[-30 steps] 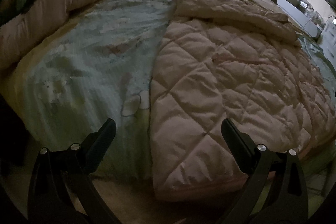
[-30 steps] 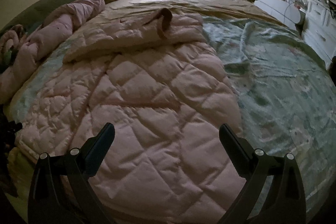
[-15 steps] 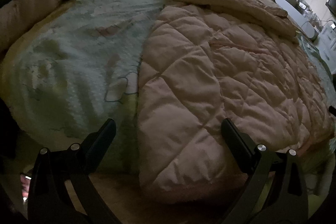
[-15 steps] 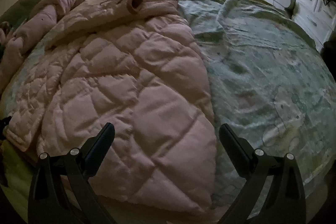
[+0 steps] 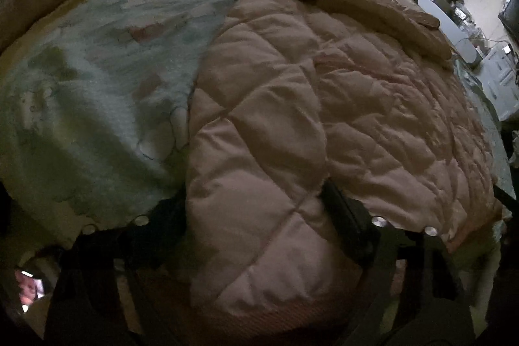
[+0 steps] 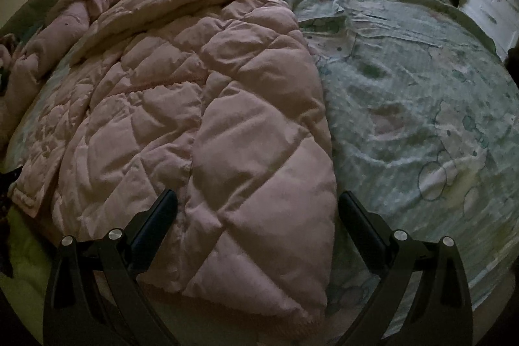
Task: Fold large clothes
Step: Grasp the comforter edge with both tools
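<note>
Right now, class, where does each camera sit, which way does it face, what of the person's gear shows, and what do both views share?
Left wrist: on the left hand-held gripper, facing forward and down; its fingers, which have just been closing, pinch a near corner of the pink quilted coat.
Right wrist: on the right hand-held gripper, same heading; its open fingers straddle the coat's other near corner.
Shared: the coat and the green sheet.
</note>
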The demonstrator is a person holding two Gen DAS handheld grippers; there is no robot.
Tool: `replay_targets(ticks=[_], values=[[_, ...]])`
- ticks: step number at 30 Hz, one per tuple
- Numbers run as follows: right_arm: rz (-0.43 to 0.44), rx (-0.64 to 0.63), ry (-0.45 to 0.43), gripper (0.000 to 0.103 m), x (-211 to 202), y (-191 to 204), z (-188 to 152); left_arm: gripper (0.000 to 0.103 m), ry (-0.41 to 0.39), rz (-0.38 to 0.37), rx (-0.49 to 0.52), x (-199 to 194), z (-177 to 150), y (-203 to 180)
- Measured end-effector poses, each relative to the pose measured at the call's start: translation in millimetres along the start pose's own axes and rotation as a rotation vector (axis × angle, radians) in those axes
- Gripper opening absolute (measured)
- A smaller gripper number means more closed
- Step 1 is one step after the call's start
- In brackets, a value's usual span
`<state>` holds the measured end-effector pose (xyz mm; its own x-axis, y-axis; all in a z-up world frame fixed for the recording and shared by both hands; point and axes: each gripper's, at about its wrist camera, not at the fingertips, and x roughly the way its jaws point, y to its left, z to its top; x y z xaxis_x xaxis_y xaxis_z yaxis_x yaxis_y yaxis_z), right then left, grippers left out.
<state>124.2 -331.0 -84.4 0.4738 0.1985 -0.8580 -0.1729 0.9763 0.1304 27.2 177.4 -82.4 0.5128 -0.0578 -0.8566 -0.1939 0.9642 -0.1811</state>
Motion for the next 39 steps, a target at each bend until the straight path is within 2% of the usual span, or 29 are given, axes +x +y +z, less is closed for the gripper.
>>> replay_targets(ticks=[1, 6, 11, 14, 16, 18, 21, 23, 25, 27, 29, 31, 33, 39], values=[[0.006, 0.003, -0.001, 0.099, -1, -1, -2, 0.057, -0.008, 0.003, 0.012, -2, -1, -3], [0.055, 0.022, 0.0, 0.099, -2, -4, -9, 0.036, -0.024, -0.001, -0.023, -12, 4, 5], [0.115, 0.007, 0.013, 0.097, -3, -2, -15, 0.038, -0.04, -0.013, -0.026, -19, -1, 5], [0.141, -0.009, -0.001, 0.086, -6, -1, -19, 0.045, -0.038, -0.01, 0.0, -23, -7, -2], [0.151, -0.018, -0.018, 0.068, -11, 0, -19, 0.048, -0.032, -0.019, 0.004, -25, -11, -3], [0.161, -0.028, -0.038, 0.059, -18, 1, -18, 0.048, -0.028, -0.027, -0.003, -28, -15, -3], [0.198, -0.016, -0.047, 0.057, -22, -3, -14, 0.049, -0.021, -0.033, 0.01, -28, -17, -4], [0.207, -0.016, -0.044, 0.059, -22, -4, -13, 0.038, -0.018, -0.027, -0.005, -26, -15, -1], [0.213, -0.014, -0.02, 0.066, -16, -4, -14, 0.025, -0.035, -0.009, 0.002, -29, -13, -3], [0.21, -0.012, -0.002, 0.066, -11, -5, -17, 0.018, -0.06, -0.033, 0.011, -35, -12, -6], [0.203, -0.018, -0.005, 0.055, -14, -4, -16, 0.016, -0.085, -0.026, 0.032, -43, -10, -12], [0.202, -0.048, -0.017, 0.034, -20, -1, -13, 0.015, -0.104, -0.028, 0.044, -50, -7, -17], [0.229, -0.076, -0.044, 0.026, -30, 1, -8, 0.014, -0.126, -0.03, 0.049, -55, -4, -20], [0.305, -0.088, -0.192, 0.02, -66, 7, 14, 0.014, -0.172, -0.036, 0.056, -66, 7, -26]])
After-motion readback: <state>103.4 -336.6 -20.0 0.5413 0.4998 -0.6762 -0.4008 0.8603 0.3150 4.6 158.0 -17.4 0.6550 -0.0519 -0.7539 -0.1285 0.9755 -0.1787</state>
